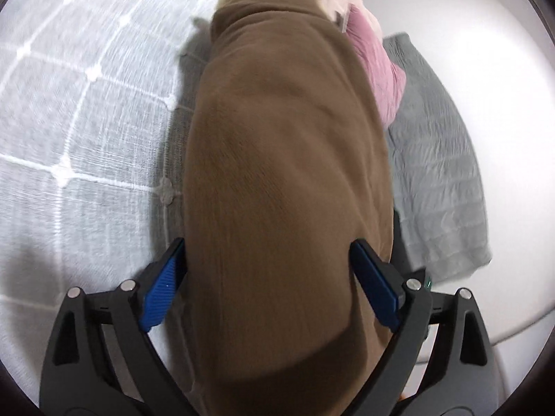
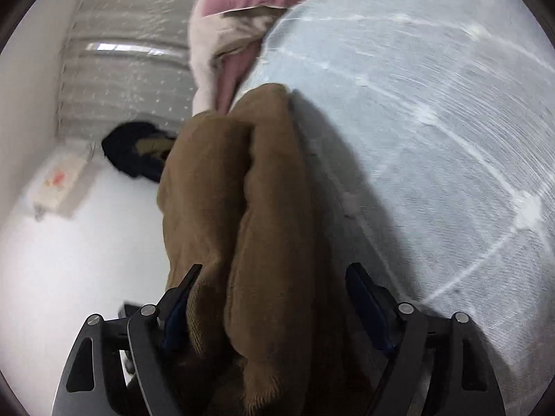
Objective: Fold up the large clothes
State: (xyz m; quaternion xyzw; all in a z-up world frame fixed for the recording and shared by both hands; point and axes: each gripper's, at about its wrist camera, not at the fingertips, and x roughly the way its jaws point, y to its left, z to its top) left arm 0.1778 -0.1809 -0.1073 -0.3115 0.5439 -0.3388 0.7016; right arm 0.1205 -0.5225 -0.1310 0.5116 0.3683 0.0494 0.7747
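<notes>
A large brown fleece garment (image 1: 284, 159) fills the middle of the left wrist view, stretched away over the pale blue quilted bed (image 1: 79, 121). My left gripper (image 1: 269, 267) has its blue pads (image 1: 163, 291) wide apart with the brown cloth bunched between them. In the right wrist view the same brown garment (image 2: 242, 190) hangs in thick folds between the fingers of my right gripper (image 2: 274, 294), whose jaws also stand wide with cloth filling the gap. Both views are motion-blurred.
A pink and cream garment (image 1: 378, 59) lies beyond the brown one, also seen in the right wrist view (image 2: 236, 7). A grey folded cloth (image 1: 437, 159) lies on the white floor. A dark bundle (image 2: 135, 149) and a white box (image 2: 59, 183) sit by the curtain.
</notes>
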